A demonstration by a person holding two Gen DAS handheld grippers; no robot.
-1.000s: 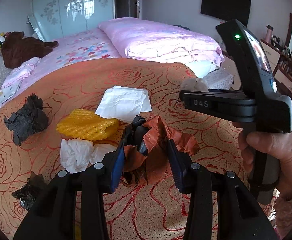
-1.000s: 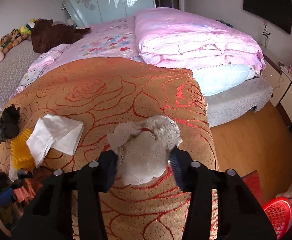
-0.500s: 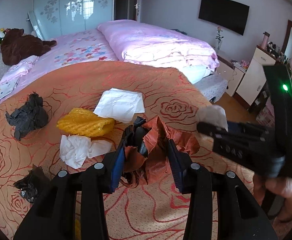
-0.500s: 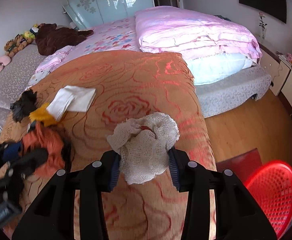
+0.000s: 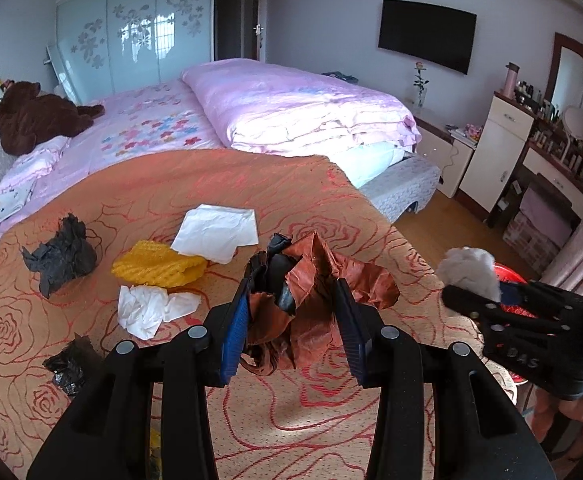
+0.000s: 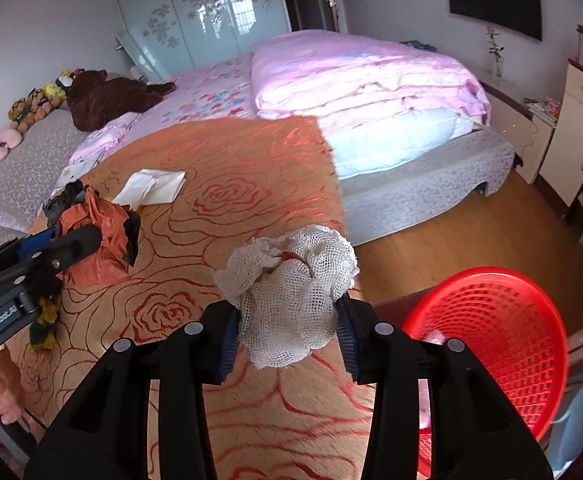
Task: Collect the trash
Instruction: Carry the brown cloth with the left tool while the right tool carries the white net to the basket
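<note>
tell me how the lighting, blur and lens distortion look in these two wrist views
Left wrist view: daylight glares off the pink duvet; fisheye bends the room and darkens the corners; the right gripper at the edge looks soft. Right wrist view: same bright duvet, sheen on the orange bedspread; the white mesh wad is sharp, the red basket slightly smeared.

"DAS" on right claw [image 5: 523, 354]

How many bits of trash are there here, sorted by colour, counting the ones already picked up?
Black: 2, a crumpled black wad and a small black scrap.
White: 3, a flat white paper, a crumpled tissue and the white mesh wad in the right gripper.
Yellow: 1, the yellow foam net.
Orange-brown: 1, the crumpled wrapper in the left gripper.
Total: 7.
</note>
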